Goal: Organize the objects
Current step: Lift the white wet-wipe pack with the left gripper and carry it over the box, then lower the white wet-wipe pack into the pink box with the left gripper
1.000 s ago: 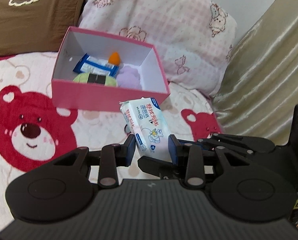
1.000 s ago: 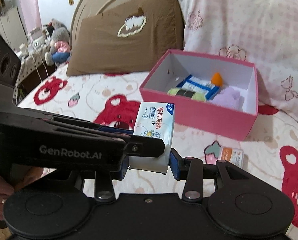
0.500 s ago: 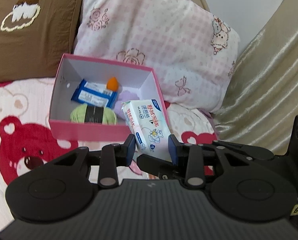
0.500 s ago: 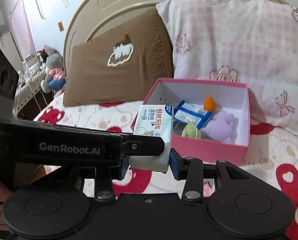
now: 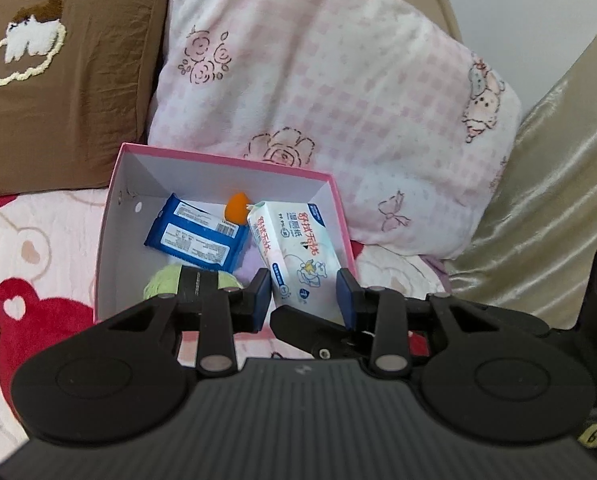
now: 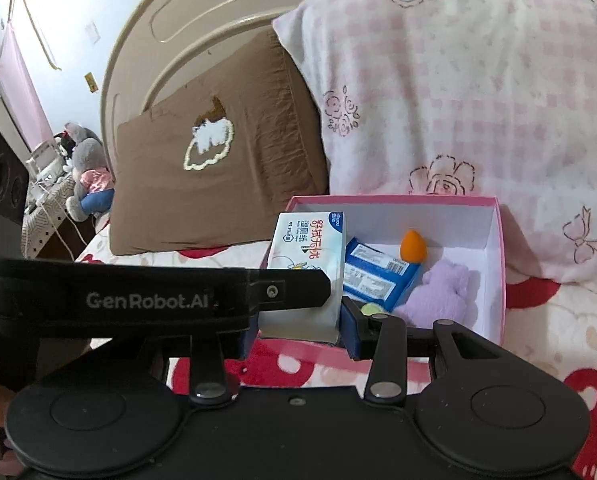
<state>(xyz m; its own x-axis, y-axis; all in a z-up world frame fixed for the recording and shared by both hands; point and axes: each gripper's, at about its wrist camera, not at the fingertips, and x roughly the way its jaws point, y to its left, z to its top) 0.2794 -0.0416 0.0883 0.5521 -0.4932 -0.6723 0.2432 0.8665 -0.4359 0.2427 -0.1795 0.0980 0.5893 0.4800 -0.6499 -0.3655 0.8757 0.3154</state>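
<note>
Step in hand: placing. White soft pack of wet wipes w/ blue-and-red print (image 5: 294,248) held upright, slightly tilted, over the near part of the pink cardboard box w/ white inside (image 5: 226,158). Not yet set down, by the look of it. Whether its lower end touches the box floor: can't tell, hidden by fingers.

Left hand-held gripper (image 5: 303,298): pads pressed on both sides of the pack, clamped. Right hand-held gripper (image 6: 298,330): also closed on the pack's lower end, though one pad sits partly behind the left tool, so contact there judged, not plainly seen.

Already in box: blue foil packet w/ white labels (image 5: 196,236), small orange egg-shaped sponge (image 5: 236,208), pale green yarn ball w/ black band (image 5: 166,280), lilac plush toy (image 6: 442,292). Box sits on bear-print bed cover (image 5: 26,240), against pink checked pillow (image 5: 338,100).

Next move, prob.: lower pack into the free spot beside the blue packet, then open both pairs of fingers & lift clear. Needs care: two tools crossed close together, soft pack could tip or snag on release; plush & yarn crowd the near side.
</note>
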